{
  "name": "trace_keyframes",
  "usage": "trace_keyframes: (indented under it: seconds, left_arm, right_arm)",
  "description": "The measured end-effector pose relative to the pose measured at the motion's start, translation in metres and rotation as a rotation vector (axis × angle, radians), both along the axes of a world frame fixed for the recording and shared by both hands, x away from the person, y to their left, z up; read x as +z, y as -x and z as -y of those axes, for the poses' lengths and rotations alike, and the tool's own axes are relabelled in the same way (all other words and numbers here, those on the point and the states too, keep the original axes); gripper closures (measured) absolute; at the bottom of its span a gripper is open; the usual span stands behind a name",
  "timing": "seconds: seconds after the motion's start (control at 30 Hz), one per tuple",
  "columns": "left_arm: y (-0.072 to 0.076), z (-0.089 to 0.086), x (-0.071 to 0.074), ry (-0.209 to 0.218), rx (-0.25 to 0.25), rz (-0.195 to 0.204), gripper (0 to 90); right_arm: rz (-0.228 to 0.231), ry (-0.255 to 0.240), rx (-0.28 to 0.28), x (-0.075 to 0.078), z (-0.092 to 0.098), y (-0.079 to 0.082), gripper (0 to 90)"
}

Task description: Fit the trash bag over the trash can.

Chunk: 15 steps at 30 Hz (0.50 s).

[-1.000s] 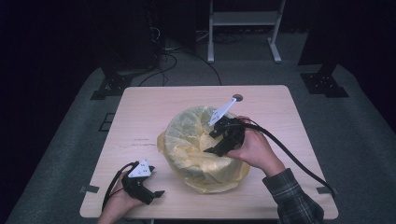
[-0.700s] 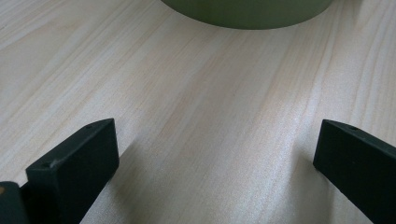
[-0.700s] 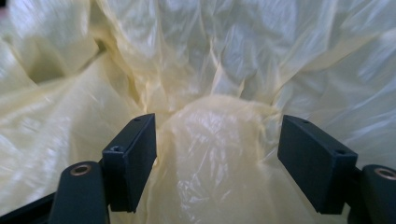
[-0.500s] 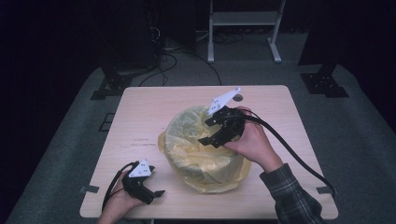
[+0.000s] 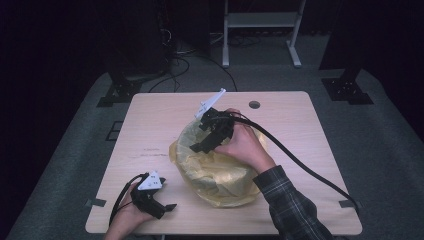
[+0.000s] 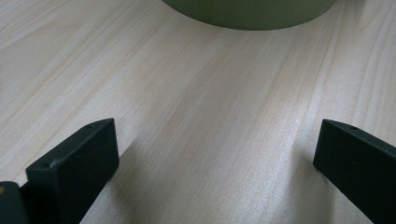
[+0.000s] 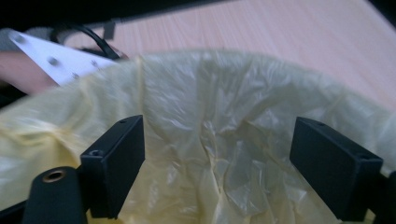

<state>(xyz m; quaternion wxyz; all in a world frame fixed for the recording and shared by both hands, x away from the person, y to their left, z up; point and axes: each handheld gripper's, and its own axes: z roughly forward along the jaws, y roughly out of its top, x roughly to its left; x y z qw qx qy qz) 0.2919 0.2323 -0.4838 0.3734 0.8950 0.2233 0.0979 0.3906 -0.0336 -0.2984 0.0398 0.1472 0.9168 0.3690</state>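
right tongs (image 5: 200,146) just opening, free over yellow bag (image 5: 220,175).

The yellow bag (image 5: 220,170) hides whatever round thing it covers.

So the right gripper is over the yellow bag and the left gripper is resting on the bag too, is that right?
Not quite. The right gripper is over the yellow bag, jaws open. But the left gripper is not on the bag: it rests on the bare wooden table near the front edge, apart from the bag, as the high view shows.
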Motion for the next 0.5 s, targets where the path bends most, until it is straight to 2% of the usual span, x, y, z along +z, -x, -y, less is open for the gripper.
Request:
trace_keyframes:
  seconds: [0.07,0.13,0.17,0.23,0.33,0.5]
  left_arm:
    - [0.000,0.000,0.000,0.000,0.000,0.000,0.0]
    - [0.000,0.000,0.000,0.000,-0.001,0.000,0.0]
    - [0.000,0.000,0.000,0.000,-0.001,0.000,0.0]
    - [0.000,0.000,0.000,0.000,-0.002,0.000,0.0]
    - [0.000,0.000,0.000,0.000,-0.002,0.000,0.0]
    - [0.000,0.000,0.000,0.000,-0.004,0.000,0.0]
  right_arm:
    - [-0.005,0.043,-0.020,-0.008,-0.005,-0.003,16.0]
    - [0.018,0.063,-0.027,-0.010,-0.007,-0.002,16.1]
    - [0.015,0.068,-0.030,-0.011,-0.008,-0.002,16.1]
    - [-0.011,0.058,-0.020,-0.013,-0.010,-0.002,15.2]
    - [-0.024,0.066,-0.021,-0.017,-0.014,-0.004,12.6]
    - [-0.054,0.115,-0.035,-0.027,-0.019,-0.007,10.2]
